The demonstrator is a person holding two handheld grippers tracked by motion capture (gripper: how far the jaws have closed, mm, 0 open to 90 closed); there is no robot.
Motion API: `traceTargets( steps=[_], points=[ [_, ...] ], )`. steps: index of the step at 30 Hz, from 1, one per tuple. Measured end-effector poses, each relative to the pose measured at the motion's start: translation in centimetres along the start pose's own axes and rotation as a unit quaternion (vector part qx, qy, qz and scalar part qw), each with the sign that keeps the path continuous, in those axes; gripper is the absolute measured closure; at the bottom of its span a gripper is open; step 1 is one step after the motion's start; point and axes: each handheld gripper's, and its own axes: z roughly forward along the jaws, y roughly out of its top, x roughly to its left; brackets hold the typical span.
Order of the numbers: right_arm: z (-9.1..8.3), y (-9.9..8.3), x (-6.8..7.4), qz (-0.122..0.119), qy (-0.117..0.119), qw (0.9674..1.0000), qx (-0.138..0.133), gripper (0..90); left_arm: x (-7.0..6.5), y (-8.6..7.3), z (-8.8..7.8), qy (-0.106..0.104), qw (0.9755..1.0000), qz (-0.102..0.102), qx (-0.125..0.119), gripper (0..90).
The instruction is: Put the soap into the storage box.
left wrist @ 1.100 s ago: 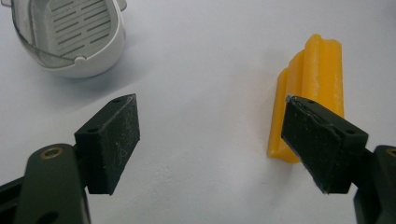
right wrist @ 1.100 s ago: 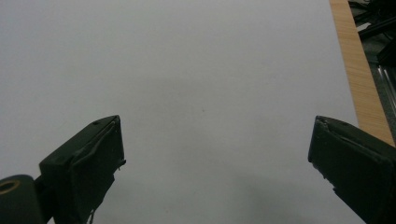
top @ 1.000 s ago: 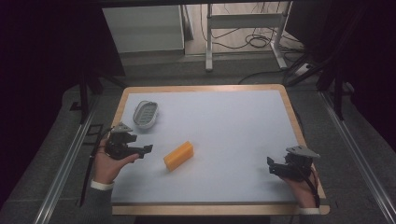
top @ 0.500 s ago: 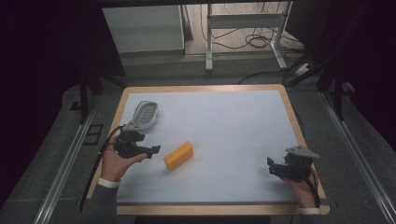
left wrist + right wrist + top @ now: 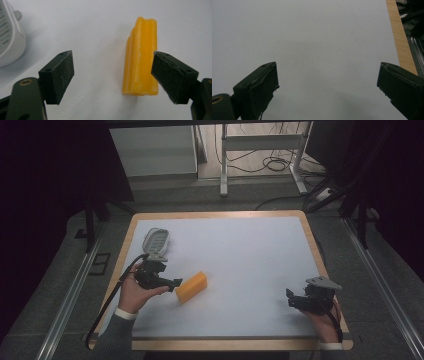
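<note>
My left tongs [image 5: 172, 283] are spread wide, nothing clamped. In the left gripper view the left tongs [image 5: 112, 77] frame the yellow block [image 5: 141, 58]: the jaw at that view's right sits right at the block's side edge, maybe touching, can't tell for sure; the other jaw is well clear w/ bare desk between it and the block. So the block is inside the gap but off-centre, hard up toward one jaw.

Yellow block [image 5: 191, 287] lies flat on the white desk [image 5: 240, 250], left-of-centre, near the front half. Its long axis runs diagonal in the high view, near end toward my left hand [image 5: 132, 292], far end pointing away and to the right. In the left gripper view the long axis runs straight away from the tongs, approx. parallel to the jaws, w/ a ridge or step along its top face.

Behind my left hand, nearer the desk's left edge, there's a pale grey ribbed dish [image 5: 156, 240]; its corner also shows top left in the left gripper view [image 5: 10, 37]. Apart from the block.

My right tongs [image 5: 295, 300] are also wide apart, holding nothing, at the desk's front right. In the right gripper view the right tongs [image 5: 327, 85] look over plain white desk, wood rim [image 5: 399, 37] at that view's right.
</note>
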Motion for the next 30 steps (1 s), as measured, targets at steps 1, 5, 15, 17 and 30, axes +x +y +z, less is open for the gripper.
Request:
traceTargets(
  steps=[1,5,15,17,30],
  points=[
    [0.0,0.0,0.0,0.000,0.002,1.0000,-0.001,3.4,0.0,0.0,0.0,0.000,1.0000,0.000,0.000,18.7],
    [0.0,0.0,0.0,-0.002,0.004,1.0000,-0.001,3.4,-0.8,0.5,0.8,-0.009,0.9997,0.012,0.019,19.8],
    [0.1,-0.1,-0.1,-0.004,0.002,1.0000,0.001,3.4,-1.5,0.9,2.0,-0.024,0.9990,0.021,0.031,21.9],
    [0.1,-0.1,-0.1,-0.003,0.001,1.0000,0.002,3.4,-1.6,1.0,2.3,-0.025,0.9988,0.023,0.035,22.1],
    [0.3,-0.3,-0.2,-0.005,-0.001,1.0000,0.007,3.4,-3.0,2.0,5.3,-0.028,0.9971,0.030,0.063,24.9]
  ],
)
